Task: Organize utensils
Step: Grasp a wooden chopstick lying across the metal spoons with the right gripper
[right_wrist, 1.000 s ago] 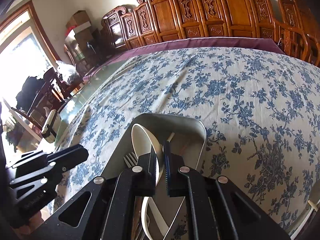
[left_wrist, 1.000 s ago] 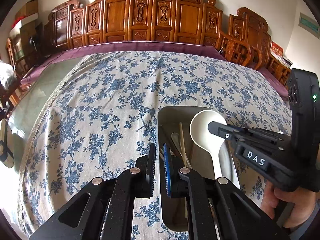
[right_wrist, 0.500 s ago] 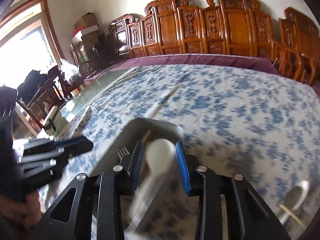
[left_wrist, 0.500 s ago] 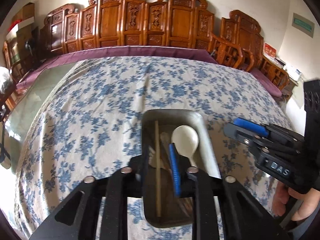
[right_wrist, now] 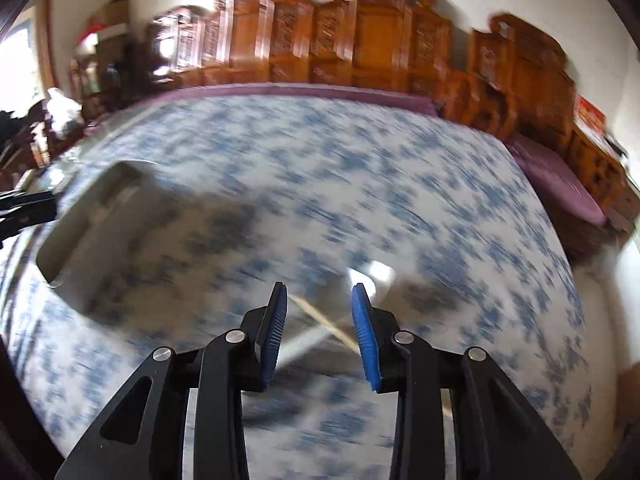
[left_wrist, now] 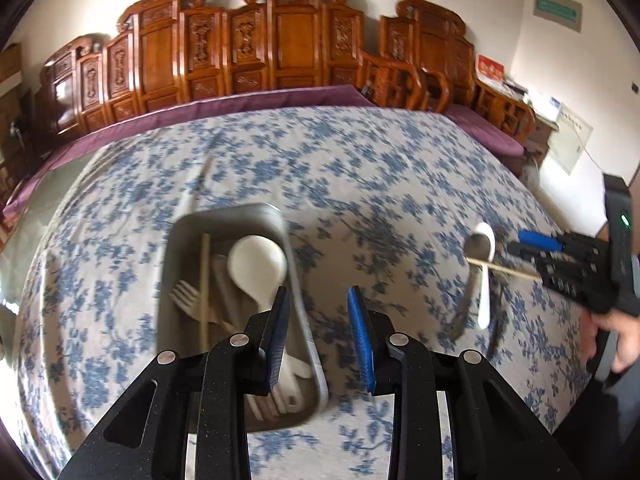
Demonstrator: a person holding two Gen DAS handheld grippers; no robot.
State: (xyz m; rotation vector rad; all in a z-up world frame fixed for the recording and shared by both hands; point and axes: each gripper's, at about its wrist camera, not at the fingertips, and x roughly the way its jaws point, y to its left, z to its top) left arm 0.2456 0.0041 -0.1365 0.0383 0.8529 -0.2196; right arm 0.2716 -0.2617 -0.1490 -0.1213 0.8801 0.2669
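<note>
A grey metal tray [left_wrist: 182, 236] on the floral cloth holds a large white spoon [left_wrist: 258, 266], a fork [left_wrist: 188, 300] and a wooden chopstick [left_wrist: 205, 280]. My left gripper [left_wrist: 318, 328] is open and empty over the tray's right rim. To the right a small white spoon [left_wrist: 482, 272] and a chopstick [left_wrist: 504, 268] lie on the cloth. My right gripper [left_wrist: 532, 246] hovers beside them. In the blurred right wrist view my right gripper [right_wrist: 319, 332] is open and empty, with the spoon [right_wrist: 376, 276] and chopstick [right_wrist: 320, 320] just ahead and the tray [right_wrist: 92, 216] at left.
The blue floral tablecloth [left_wrist: 320, 160] covers a large table with a purple edge [left_wrist: 240, 102]. Carved wooden chairs [left_wrist: 280, 48] line the far side. The table's right edge drops off near the right gripper.
Both grippers have opened and drawn back from the tray. The big white spoon now lies in the tray. The right gripper has swung right to the small spoon and chopstick.
</note>
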